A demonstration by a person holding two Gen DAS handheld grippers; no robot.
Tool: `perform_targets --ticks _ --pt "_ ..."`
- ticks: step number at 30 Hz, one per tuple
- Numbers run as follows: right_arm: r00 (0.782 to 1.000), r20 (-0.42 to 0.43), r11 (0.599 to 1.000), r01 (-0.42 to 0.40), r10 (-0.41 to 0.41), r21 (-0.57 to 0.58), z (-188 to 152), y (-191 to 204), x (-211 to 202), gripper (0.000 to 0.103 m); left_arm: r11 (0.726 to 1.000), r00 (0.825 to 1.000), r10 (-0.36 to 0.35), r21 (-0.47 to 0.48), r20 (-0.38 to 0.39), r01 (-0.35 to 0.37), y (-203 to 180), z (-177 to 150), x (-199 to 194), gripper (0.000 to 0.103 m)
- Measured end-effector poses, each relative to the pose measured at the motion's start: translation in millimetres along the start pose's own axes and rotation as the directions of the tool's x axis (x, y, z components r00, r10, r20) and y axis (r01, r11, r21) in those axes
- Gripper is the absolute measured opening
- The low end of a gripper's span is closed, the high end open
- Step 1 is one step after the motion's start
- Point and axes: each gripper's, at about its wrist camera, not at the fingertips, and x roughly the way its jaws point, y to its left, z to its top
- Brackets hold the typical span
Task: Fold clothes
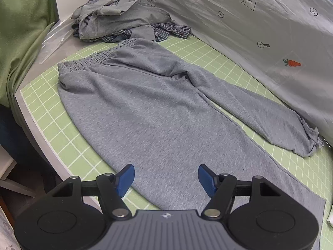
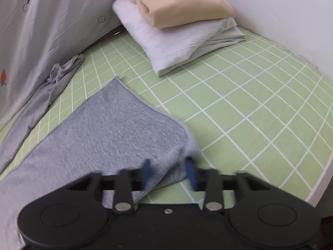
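Left wrist: left gripper [image 1: 166, 179] jaws wide, empty, above grey pants [image 1: 145, 108]; right gripper [image 2: 169, 174] clamps pant hem.

- The trousers [image 1: 145, 108] lie spread flat on the checked mat [image 1: 52, 112], waistband at the far end in the left wrist view.
- A heap of clothes [image 1: 122, 20] sits just beyond the waistband.
- A hanging sheet [image 1: 260, 41] runs along the right side, touching one trouser leg.
- In the right wrist view, folded clothes [image 2: 179, 31] are stacked beyond the leg hem, apart from it.
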Motion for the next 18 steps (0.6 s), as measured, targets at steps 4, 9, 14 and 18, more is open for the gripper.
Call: perform_targets --ticks 4,9,14,18 --pt "0.999 0.007 0.999 0.047 -0.047 0.008 -4.2 -11.4 -14.6 0.002 1.000 1.000 0.014 -0.027 0.000 -0.014 18.5 3.0 -1.4 0.068" --pt "0.989 -0.003 0.988 0.147 -0.147 0.041 -12.3 -29.0 -26.7 0.003 0.996 0.999 0.041 -0.074 0.001 -0.041 47.8 9.3 -1.6 0.068" --pt "0.977 0.036 0.978 0.209 -0.209 0.002 -13.4 4.7 -35.4 0.053 0.989 0.997 0.077 -0.125 -0.005 -0.077 83.3 20.5 -1.5 0.068" --pt "0.962 0.124 0.964 0.254 -0.243 -0.079 -14.2 54.5 -48.2 0.084 0.984 0.995 0.102 -0.147 -0.003 -0.101 115.7 33.3 4.1 0.068"
